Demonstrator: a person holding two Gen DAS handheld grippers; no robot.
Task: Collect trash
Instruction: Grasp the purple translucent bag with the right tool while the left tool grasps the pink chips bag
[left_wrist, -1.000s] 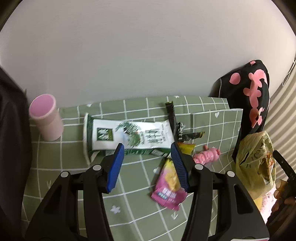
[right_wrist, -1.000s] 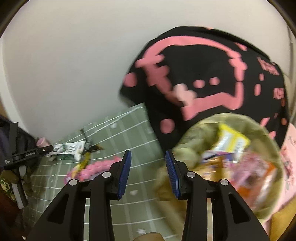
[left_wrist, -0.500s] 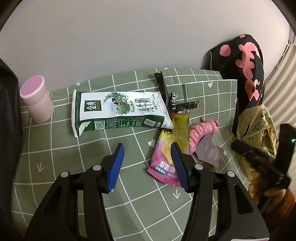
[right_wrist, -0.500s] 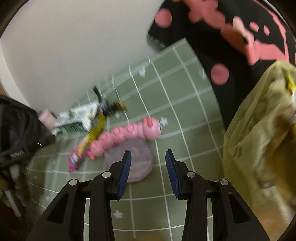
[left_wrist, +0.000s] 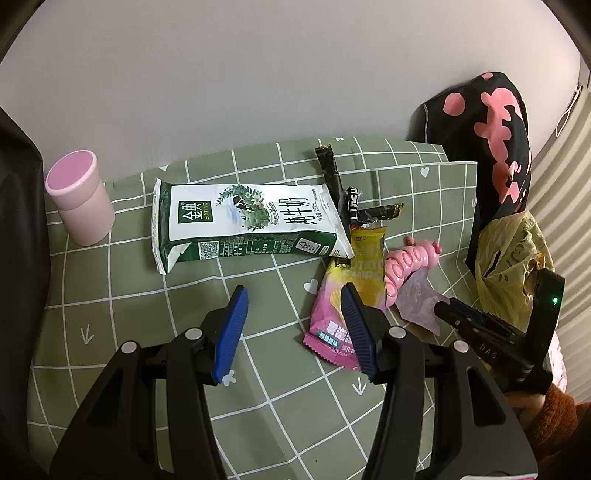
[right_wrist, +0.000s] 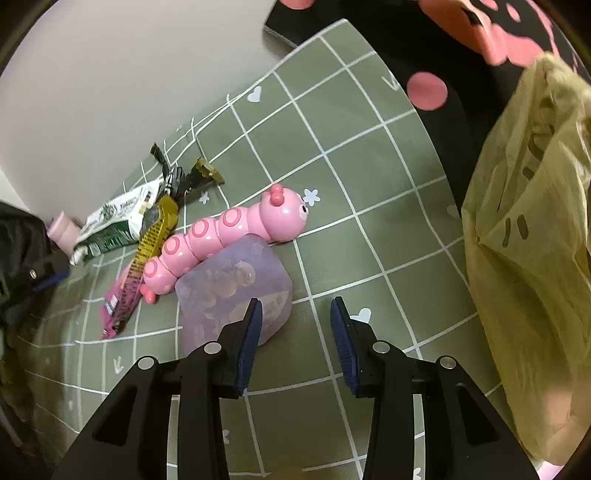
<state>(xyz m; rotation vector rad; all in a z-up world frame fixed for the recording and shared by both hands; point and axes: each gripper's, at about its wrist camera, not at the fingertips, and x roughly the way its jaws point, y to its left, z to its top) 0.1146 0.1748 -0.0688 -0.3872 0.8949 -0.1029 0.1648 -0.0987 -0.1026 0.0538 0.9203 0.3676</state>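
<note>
Nearest the right wrist camera, the right claw (right_wrist: 295, 332) hangs released and empty just above the green checked tabletop (right_wrist: 369, 147), one blue pad at the near edge of a translucent purple wrapper (right_wrist: 232, 288) that lies flat against a pink caterpillar toy (right_wrist: 221, 236). The left claw (left_wrist: 291, 328) is likewise spread with nothing between its pads, hovering over bare cloth beside a pink-and-yellow chip bag (left_wrist: 347, 291). Beyond that lie a flattened green-and-white milk carton (left_wrist: 247, 221) and a few dark wrappers (left_wrist: 347, 195), with a pink lidded cup (left_wrist: 79, 197) at the far left by the wall. A yellowish plastic bag (right_wrist: 528, 236) stands at the right edge of the tabletop; what it holds cannot be made out. Most of the trash looks uncollected, and the purple wrapper seems the next pick.
</note>
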